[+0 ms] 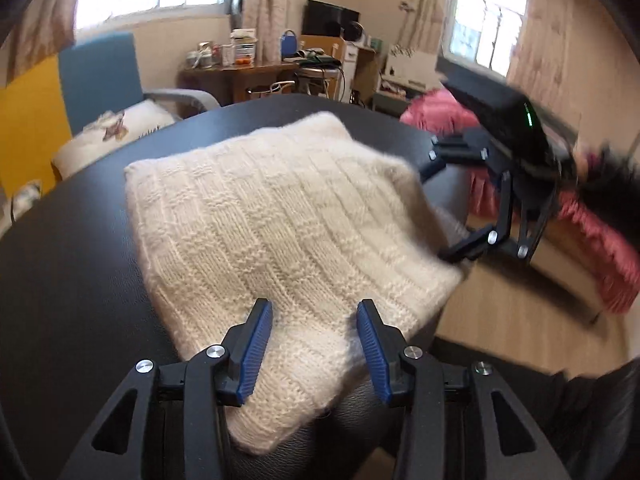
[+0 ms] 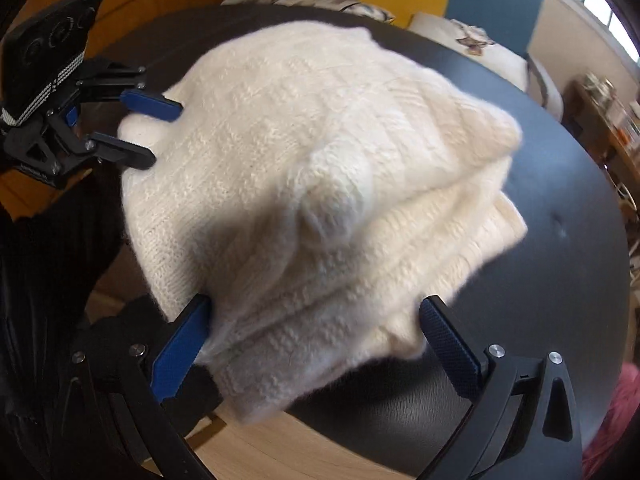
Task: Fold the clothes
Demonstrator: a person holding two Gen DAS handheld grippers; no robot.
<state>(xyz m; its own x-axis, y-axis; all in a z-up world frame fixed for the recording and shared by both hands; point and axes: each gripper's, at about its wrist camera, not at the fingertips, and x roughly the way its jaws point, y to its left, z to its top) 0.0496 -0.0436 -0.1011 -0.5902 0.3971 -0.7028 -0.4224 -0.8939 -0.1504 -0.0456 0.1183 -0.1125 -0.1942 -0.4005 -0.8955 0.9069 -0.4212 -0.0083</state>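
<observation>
The left hand-held gripper is seen with its blue pads spread, the near corner of a folded cream knitted sweater lying between and below them; no pad is seen pressing on the knit. The right hand-held gripper is likewise spread wide, its fingers standing either side of the sweater's thick folded edge, with the left pad just against the wool; a firm pinch is not shown. The sweater is found folded in several layers on a round black desk, close to the edge nearest the person, one corner overhanging that edge. Beyond the far edge a blue chair with a cushion is noted, and a cluttered wooden side table stands under curtained windows. A pink garment lies off the desk's right side above the wooden floor.
</observation>
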